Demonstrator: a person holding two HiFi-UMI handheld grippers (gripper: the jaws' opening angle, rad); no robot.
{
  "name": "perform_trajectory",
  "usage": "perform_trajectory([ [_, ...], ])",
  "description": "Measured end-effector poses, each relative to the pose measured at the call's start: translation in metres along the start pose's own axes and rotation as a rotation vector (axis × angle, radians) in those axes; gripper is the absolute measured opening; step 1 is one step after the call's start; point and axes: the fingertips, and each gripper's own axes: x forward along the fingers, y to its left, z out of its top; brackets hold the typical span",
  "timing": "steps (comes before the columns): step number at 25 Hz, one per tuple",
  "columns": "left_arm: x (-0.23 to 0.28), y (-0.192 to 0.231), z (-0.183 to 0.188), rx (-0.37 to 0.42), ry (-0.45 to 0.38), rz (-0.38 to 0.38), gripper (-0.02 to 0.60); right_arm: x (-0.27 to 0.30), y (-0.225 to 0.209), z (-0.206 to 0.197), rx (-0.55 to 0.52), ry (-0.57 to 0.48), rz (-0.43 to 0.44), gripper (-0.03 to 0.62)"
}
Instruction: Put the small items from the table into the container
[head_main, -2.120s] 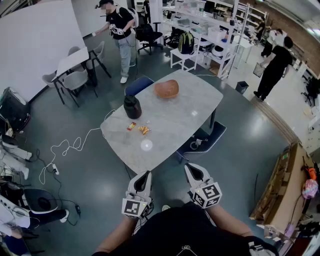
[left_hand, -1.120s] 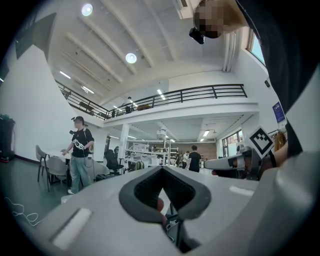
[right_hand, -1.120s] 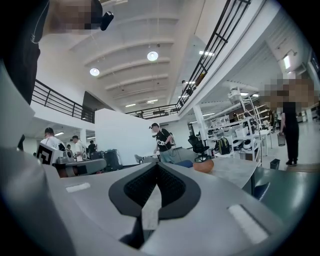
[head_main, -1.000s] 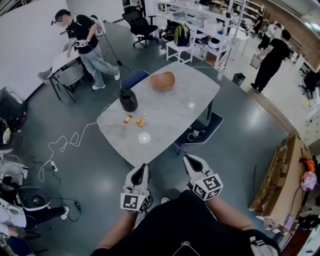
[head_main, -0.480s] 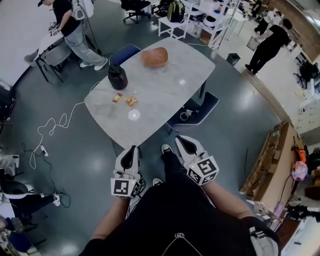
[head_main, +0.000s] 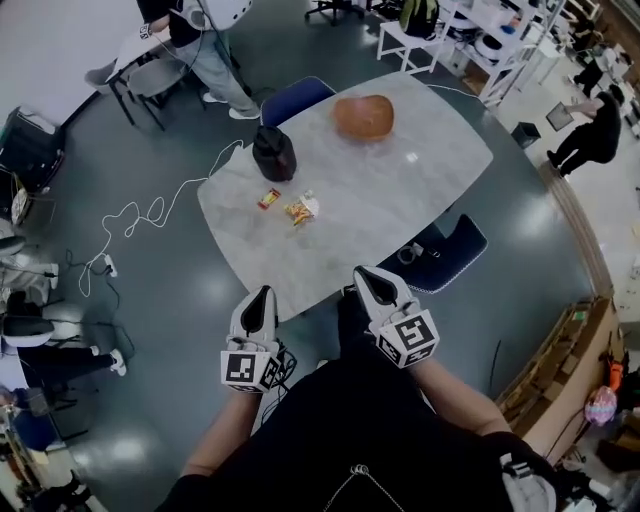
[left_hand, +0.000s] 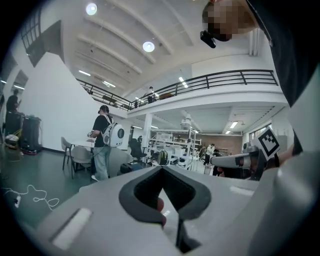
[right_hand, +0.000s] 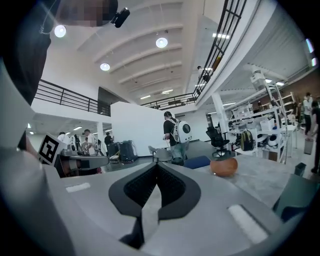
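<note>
The person is holding both forearms out from the bottom of the frame, one tool in each hand, both pointing up the frame and about level. The left tool (head_main: 261, 297) and the right tool (head_main: 363, 274) are hanging side by side just short of the near edge of the table (head_main: 400, 200), well apart from everything on it. Each tool's jaws are pressing together with nothing between them.

Two small packets are lying on the left half of the table: one red packet (head_main: 269, 199) and one yellow packet (head_main: 296, 211), near each other. A pale scrap is touching the yellow one, and I cannot tell whether it is a separate piece.

One black container (head_main: 273, 153) is standing upright just above the packets, near the table's left edge; its inside is not showing. One brown bowl (head_main: 363, 116) is sitting further up, toward the far end, and its contents are not showing either.

Two blue chairs are standing at the table, one (head_main: 297, 98) at the upper edge and one (head_main: 452, 253) at the right.
</note>
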Motion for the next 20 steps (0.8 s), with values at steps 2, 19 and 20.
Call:
perform_trajectory([
  [2, 0.028, 0.008, 0.005, 0.012, 0.002, 0.047, 0.003, 0.029, -0.02, 0.005, -0.005, 0.008, 0.056, 0.029],
  [19, 0.084, 0.1, 0.051, 0.002, -0.011, 0.456, 0.003, 0.228, -0.029, 0.017, -0.049, 0.19, 0.444, 0.028],
  [20, 0.079, 0.104, 0.049, -0.005, -0.013, 0.465, 0.003, 0.23, -0.021, 0.013, -0.06, 0.199, 0.447, 0.028],
])
